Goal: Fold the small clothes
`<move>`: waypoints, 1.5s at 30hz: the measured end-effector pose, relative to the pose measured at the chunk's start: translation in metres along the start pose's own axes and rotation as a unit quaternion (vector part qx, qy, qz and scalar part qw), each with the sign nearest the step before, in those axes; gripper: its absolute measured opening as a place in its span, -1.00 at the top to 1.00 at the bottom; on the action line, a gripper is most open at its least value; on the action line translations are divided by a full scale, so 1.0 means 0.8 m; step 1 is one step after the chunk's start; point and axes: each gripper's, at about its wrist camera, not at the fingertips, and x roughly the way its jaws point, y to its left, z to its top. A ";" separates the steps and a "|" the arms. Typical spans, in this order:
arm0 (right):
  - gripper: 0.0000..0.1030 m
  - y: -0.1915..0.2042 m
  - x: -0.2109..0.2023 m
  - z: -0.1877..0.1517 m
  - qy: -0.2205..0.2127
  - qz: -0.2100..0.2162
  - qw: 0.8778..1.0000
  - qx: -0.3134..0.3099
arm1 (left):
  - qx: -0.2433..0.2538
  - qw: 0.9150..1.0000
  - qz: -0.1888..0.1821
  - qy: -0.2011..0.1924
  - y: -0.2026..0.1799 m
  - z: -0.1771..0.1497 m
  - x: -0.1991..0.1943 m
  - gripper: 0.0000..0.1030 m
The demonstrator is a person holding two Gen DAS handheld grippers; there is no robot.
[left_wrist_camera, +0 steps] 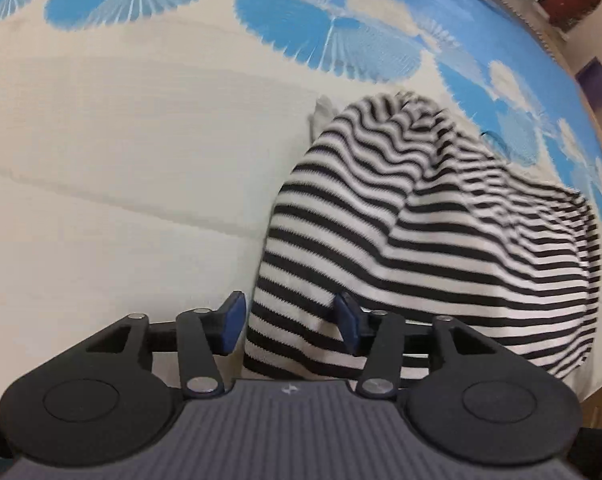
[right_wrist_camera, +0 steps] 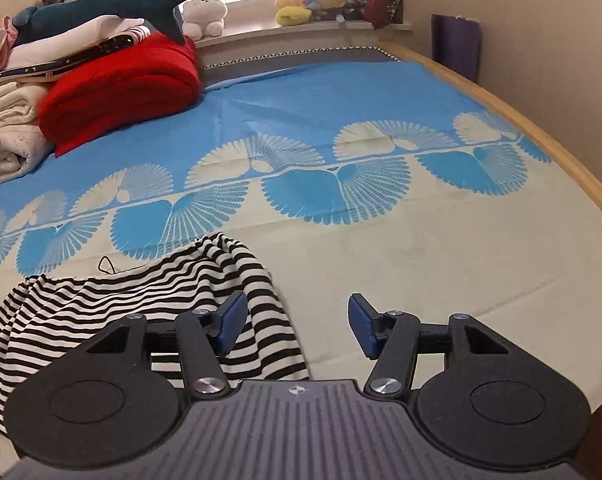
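Observation:
A small black-and-white striped garment (left_wrist_camera: 441, 216) lies bunched on the cream and blue bed cover (left_wrist_camera: 121, 160). In the left wrist view my left gripper (left_wrist_camera: 291, 320) stands open low over the garment's near end. A strip of the cloth lies between its blue pads, close against the right pad (left_wrist_camera: 347, 320) and clear of the left one. In the right wrist view the same garment (right_wrist_camera: 121, 292) spreads at the lower left. My right gripper (right_wrist_camera: 297, 324) is open above its right edge, the left fingertip over the stripes and the right fingertip over bare cover (right_wrist_camera: 421, 260).
A rolled red blanket (right_wrist_camera: 121, 84), folded white linens (right_wrist_camera: 5, 136) and a plush shark (right_wrist_camera: 101, 8) are piled at the far left of the bed. Plush toys (right_wrist_camera: 313, 0) sit on the windowsill. A purple bag (right_wrist_camera: 455, 44) stands by the wooden bed edge (right_wrist_camera: 541, 136).

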 end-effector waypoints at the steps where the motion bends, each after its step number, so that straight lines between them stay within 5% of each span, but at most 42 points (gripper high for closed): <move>1: -0.13 0.001 0.001 -0.004 0.001 -0.001 1.000 -0.002 | -0.004 1.000 0.001 0.008 0.001 0.001 0.007 -0.18; 8: -0.13 -0.009 0.003 -0.004 0.004 -0.011 1.000 -0.013 | 0.001 0.998 -0.034 0.048 -0.009 0.014 0.042 -0.22; 15: -0.13 -0.023 0.005 -0.007 0.006 -0.021 1.000 -0.007 | -0.001 0.998 -0.046 0.041 -0.032 0.032 0.059 -0.25; 18: -0.13 -0.026 0.004 -0.008 0.006 -0.025 1.000 -0.011 | 0.014 0.998 -0.051 0.037 -0.046 0.034 0.062 -0.02; 20: -0.13 -0.027 0.004 -0.009 0.007 -0.027 1.000 -0.011 | 0.029 0.997 -0.059 0.038 -0.054 0.034 0.064 0.47; 21: -0.13 -0.028 0.004 -0.009 0.007 -0.029 1.000 -0.011 | 0.033 0.997 -0.065 0.036 -0.056 0.034 0.063 0.53; 30: -0.13 -0.013 0.006 -0.004 0.001 -0.023 1.000 0.002 | 0.072 0.993 -0.092 -0.028 -0.046 0.018 0.015 0.68; 34: -0.13 0.005 0.007 -0.001 -0.003 -0.013 1.000 -0.001 | 0.051 0.996 -0.047 -0.055 -0.026 0.013 -0.008 0.69; 40: -0.13 0.030 0.010 0.001 -0.007 0.001 1.000 -0.012 | 0.067 0.992 0.077 -0.070 -0.014 0.008 -0.030 0.69; 45: -0.13 0.035 0.011 0.002 -0.008 0.005 1.000 -0.012 | 0.063 0.992 0.069 -0.089 -0.029 0.013 -0.055 0.69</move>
